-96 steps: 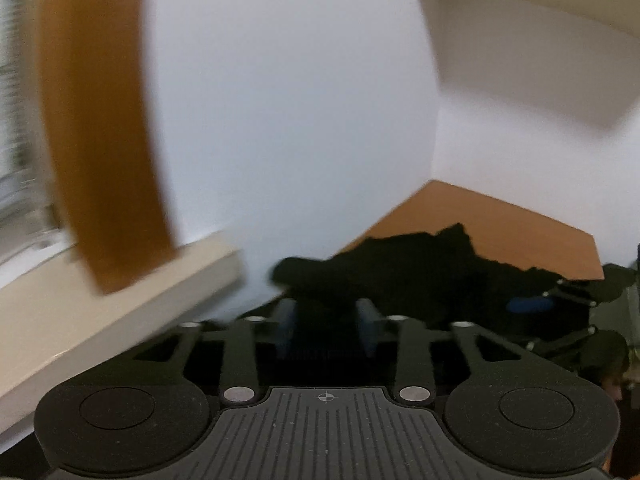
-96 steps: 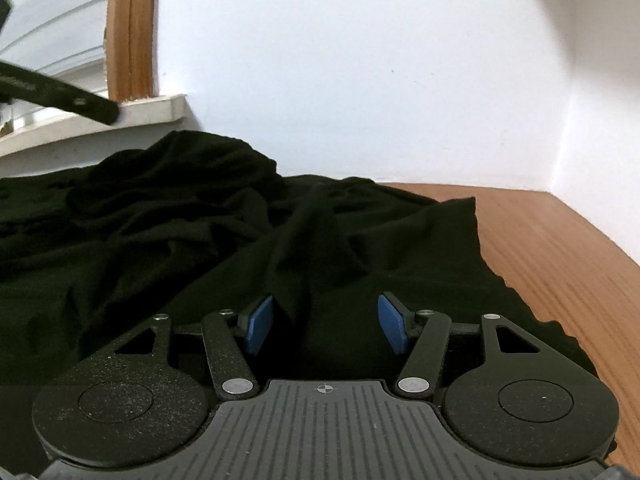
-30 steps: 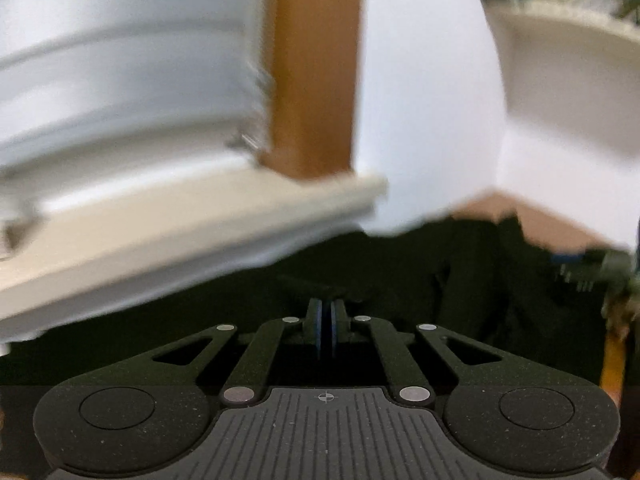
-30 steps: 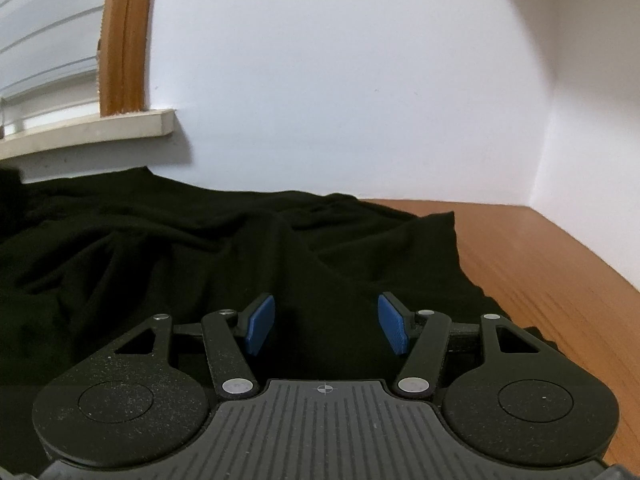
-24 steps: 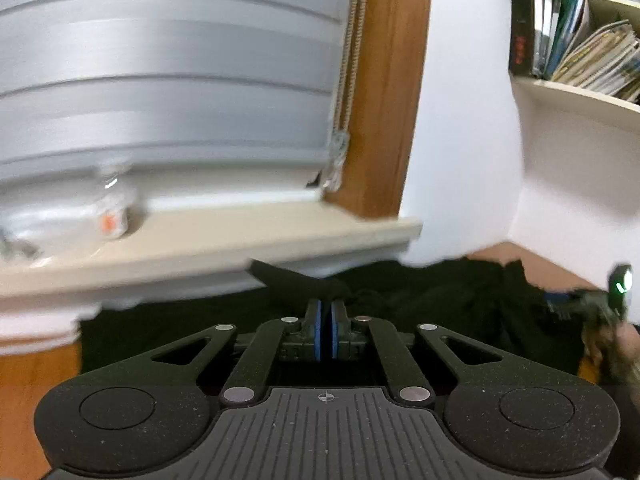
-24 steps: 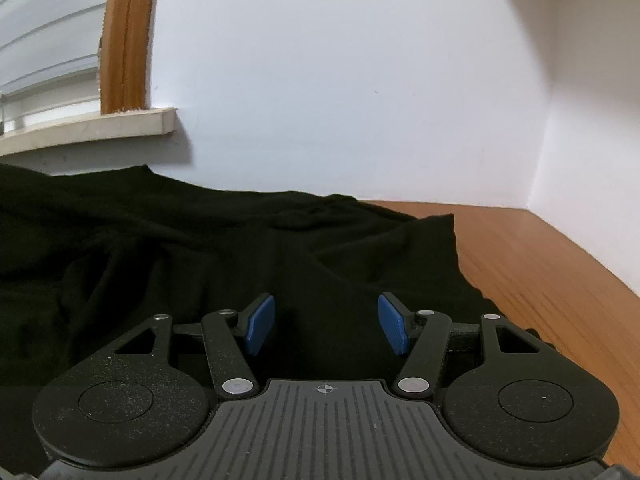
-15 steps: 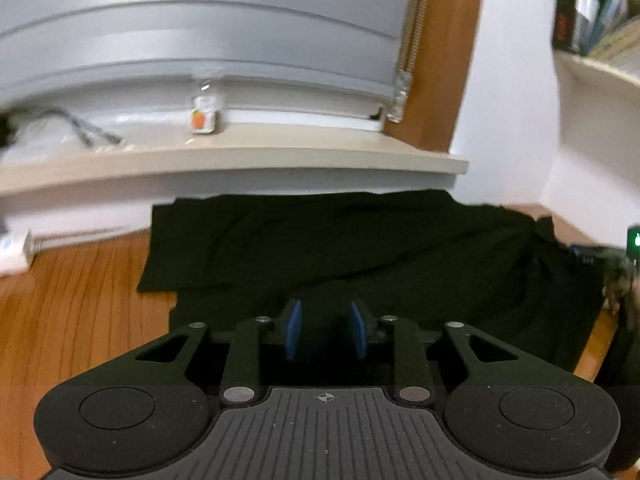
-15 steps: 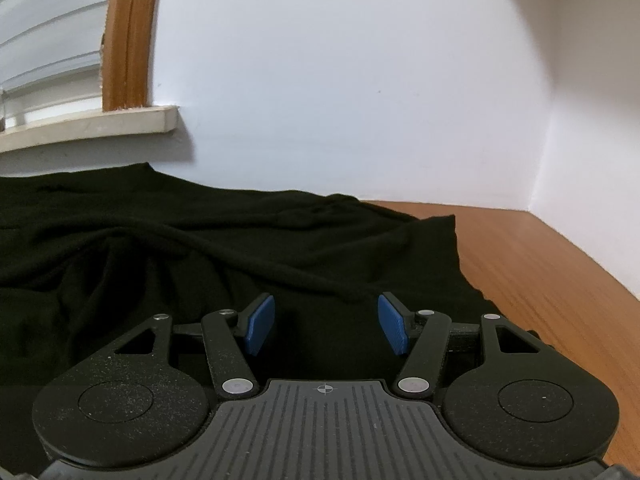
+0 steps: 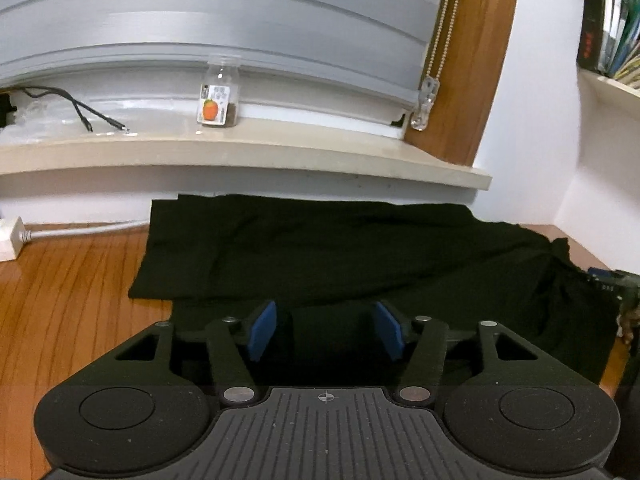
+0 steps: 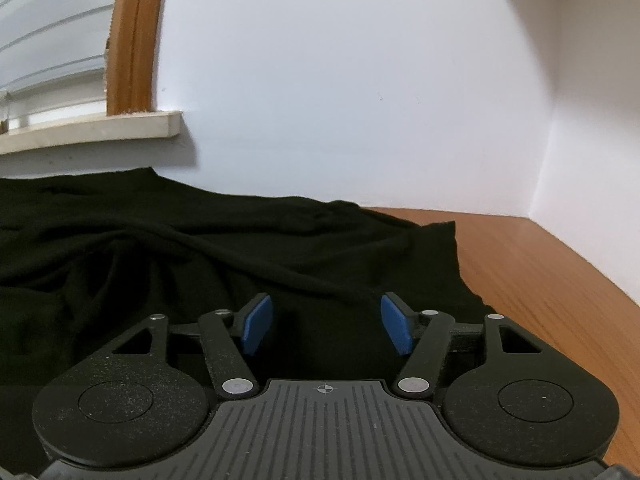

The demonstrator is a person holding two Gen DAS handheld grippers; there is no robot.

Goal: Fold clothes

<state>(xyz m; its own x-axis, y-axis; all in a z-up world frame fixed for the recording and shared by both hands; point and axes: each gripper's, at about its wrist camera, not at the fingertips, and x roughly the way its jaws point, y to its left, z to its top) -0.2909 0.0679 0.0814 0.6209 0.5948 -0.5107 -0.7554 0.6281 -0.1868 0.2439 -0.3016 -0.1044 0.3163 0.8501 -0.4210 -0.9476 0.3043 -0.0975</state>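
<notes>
- Since a second ago, the left gripper has let go of the black cloth garment: its blue pads, then pressed together on a fold, now stand wide apart with nothing between them.
- Spread mostly flat, the black garment now fills the middle of the left view, its far edge just below the beige stone window sill.
- One squared corner of the garment lies at centre left on the orange-brown wooden tabletop.
- On the sill stand a small clear glass jar with an orange-fruit label, upper centre, and a black cable at upper left.
- At the right wrist, the right gripper is unchanged, its jaws wide apart and holding nothing.
- Below and ahead of it the garment lies in soft ridges across the left and centre.
- Bare tabletop shows at right, meeting the white wall.
</notes>
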